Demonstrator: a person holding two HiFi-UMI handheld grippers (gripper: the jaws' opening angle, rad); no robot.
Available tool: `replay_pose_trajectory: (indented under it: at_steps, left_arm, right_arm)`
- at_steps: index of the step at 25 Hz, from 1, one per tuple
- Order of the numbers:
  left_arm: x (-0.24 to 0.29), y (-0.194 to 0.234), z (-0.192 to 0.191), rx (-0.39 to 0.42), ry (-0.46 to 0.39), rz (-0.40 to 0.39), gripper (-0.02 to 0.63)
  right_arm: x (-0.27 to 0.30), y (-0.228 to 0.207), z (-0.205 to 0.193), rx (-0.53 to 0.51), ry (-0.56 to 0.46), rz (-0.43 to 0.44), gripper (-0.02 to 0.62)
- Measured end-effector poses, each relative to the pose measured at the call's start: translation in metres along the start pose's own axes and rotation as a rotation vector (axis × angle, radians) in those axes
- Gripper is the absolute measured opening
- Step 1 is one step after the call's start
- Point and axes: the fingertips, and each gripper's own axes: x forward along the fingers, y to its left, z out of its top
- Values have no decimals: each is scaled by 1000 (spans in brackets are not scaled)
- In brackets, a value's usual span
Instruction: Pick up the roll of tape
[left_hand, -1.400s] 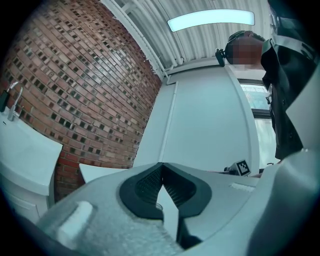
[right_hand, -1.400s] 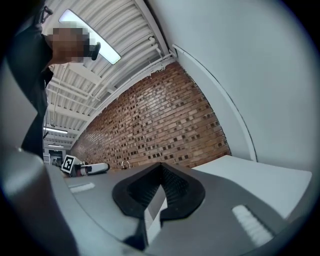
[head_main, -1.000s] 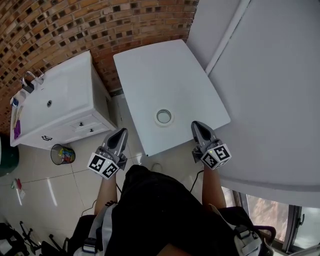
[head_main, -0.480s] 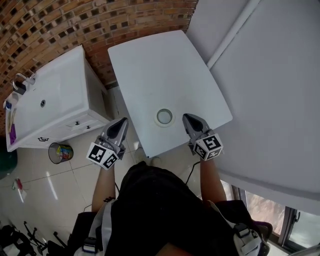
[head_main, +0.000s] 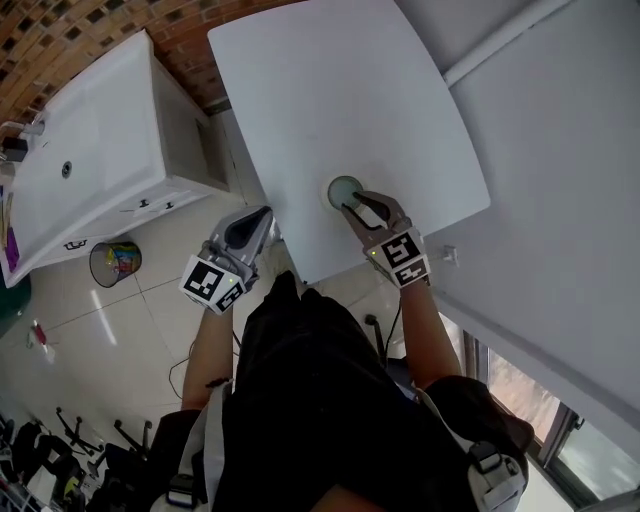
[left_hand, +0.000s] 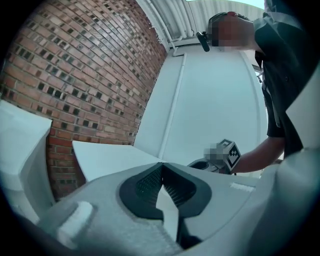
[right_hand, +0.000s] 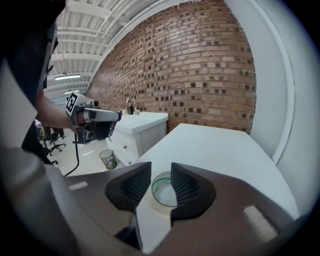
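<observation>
The roll of tape (head_main: 344, 190), a low clear ring with a green inner edge, lies flat near the front of the white table (head_main: 340, 90). My right gripper (head_main: 350, 203) points down at it with its jaws opening. In the right gripper view the roll (right_hand: 164, 190) shows through the gap just past the right gripper's (right_hand: 161, 181) tips, and the pads do not press on it. My left gripper (head_main: 263, 218) hangs by the table's left front edge. In the left gripper view the left gripper (left_hand: 161, 166) is shut with nothing in it, and the table (left_hand: 110, 155) lies beyond.
Left of the table stands a white cabinet with a sink (head_main: 90, 170). A waste bin (head_main: 113, 263) sits on the tiled floor below it. A brick wall (head_main: 60, 40) runs behind, and a white wall with a pipe (head_main: 500, 45) stands to the right.
Both grippers have dropped and gone forward. The right one moved from the table's front edge up to the tape and its jaws parted. The left one stayed shut.
</observation>
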Motion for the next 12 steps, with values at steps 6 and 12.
replay_pose_trajectory:
  at_steps: [6,12]
  left_arm:
    - [-10,16,-10,-49,-6,29,2]
    - [-28,26,0,-83,-48,36,2]
  right_arm:
    - [39,27,-52,-300,365,106,172]
    - [67,34,-96,-331,706,196,196]
